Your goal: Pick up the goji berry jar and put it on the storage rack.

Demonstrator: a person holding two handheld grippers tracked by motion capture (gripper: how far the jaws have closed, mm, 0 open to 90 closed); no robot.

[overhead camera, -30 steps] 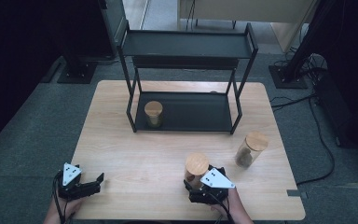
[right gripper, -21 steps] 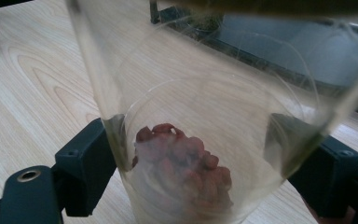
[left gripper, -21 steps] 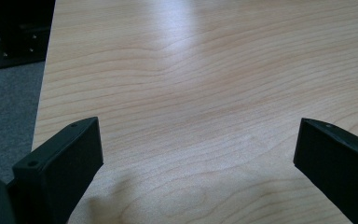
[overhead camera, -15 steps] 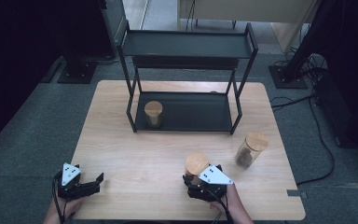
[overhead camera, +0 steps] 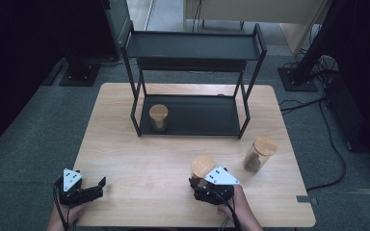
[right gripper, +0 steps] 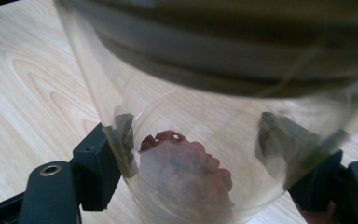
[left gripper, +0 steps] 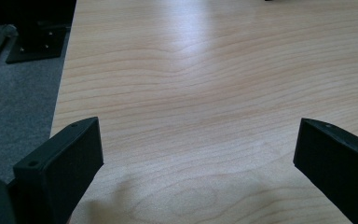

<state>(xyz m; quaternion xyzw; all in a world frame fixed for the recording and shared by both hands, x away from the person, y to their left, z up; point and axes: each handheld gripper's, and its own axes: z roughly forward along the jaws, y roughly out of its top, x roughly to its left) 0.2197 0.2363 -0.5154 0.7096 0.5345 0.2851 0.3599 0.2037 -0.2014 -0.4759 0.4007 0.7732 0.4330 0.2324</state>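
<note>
A glass jar [overhead camera: 203, 169] with a wooden lid stands on the table's near right part. In the right gripper view the jar [right gripper: 182, 182] holds red dried fruit at its bottom. My right gripper [overhead camera: 200, 183] has just been closing its jaws, and both pads now press the jar's sides, so the right gripper [right gripper: 200, 154] is shut on it. My left gripper [overhead camera: 99, 187] rests at the near left corner. The left gripper [left gripper: 198, 154] has its jaws wide apart over bare wood.
A black two-tier rack [overhead camera: 192, 48] stands at the back of the wooden table [overhead camera: 139, 159], with a lidded jar [overhead camera: 158, 117] on its lower shelf. Another lidded jar [overhead camera: 259, 154] stands just right of the held one. Cables [overhead camera: 318, 106] lie on the floor at right.
The right gripper's jaws have closed onto the jar, with the hand shifting only slightly. The left gripper has stayed where it was.
</note>
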